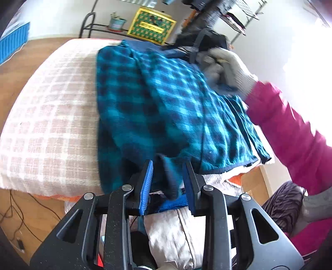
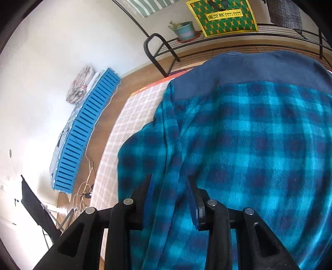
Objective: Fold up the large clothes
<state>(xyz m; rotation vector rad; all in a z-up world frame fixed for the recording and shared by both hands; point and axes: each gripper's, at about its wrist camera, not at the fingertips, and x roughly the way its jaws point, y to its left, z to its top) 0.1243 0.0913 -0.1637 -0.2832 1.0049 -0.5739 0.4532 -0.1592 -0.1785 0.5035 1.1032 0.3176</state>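
From the left wrist, my left gripper (image 1: 167, 182) has its jaws spread around a loose hem fold of the blue plaid fleece (image 1: 157, 99), which lies on the bed (image 1: 47, 128). From the right wrist, my right gripper (image 2: 171, 199) straddles a sleeve ridge with jaws spread; I'd pinch both before lifting evenly.

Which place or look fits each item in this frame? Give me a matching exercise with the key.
Items:
1. plaid fleece garment
2. checked cover
3. yellow-green bag
4. flower pot

Descriptions:
A. pale pink and white, under the garment
B. on the rack, left of the bag
C. teal and navy, spread on the bed
D. printed with lettering, on the rack

Pairs: 1-C, 2-A, 3-D, 4-B
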